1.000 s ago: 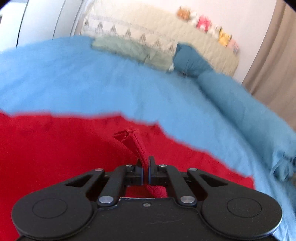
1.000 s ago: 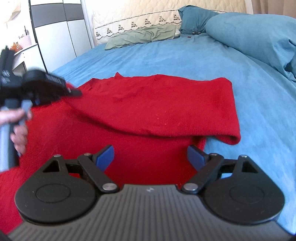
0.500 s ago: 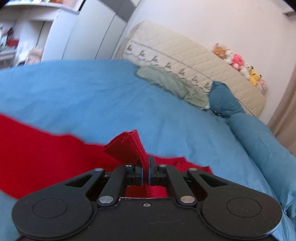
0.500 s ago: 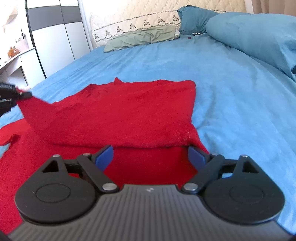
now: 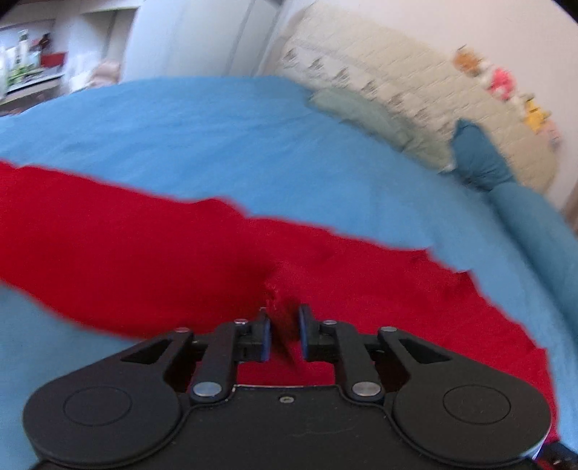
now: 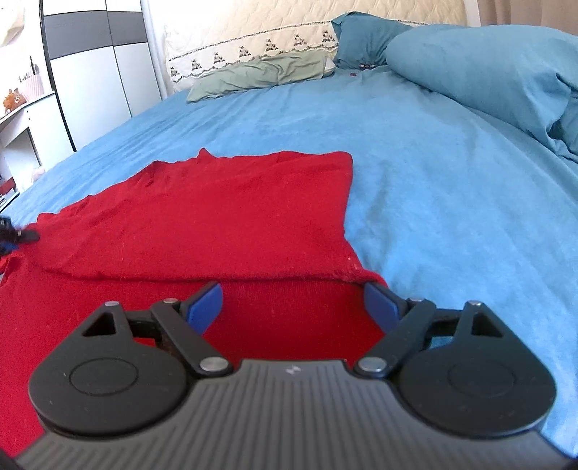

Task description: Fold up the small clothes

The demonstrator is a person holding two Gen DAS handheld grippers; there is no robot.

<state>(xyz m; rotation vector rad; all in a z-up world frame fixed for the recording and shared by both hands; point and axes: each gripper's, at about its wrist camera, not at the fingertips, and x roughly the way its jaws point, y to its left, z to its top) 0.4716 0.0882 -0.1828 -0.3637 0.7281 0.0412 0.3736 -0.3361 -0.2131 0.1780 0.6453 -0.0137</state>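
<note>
garment (image 6: 224, 217): red knit, one fold laid, flat on the bed (image 6: 433, 162) | left gripper (image 5: 283, 334): we have a bunched edge between barely parted pads | right gripper (image 6: 292, 302): spread, empty, low over the fold | handling: soft, light, limp; we judge hems and corners the best hold

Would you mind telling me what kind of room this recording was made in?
Most likely a bedroom: the red garment lies on a bed with a blue sheet, a quilted headboard behind and a wardrobe alongside.
</note>
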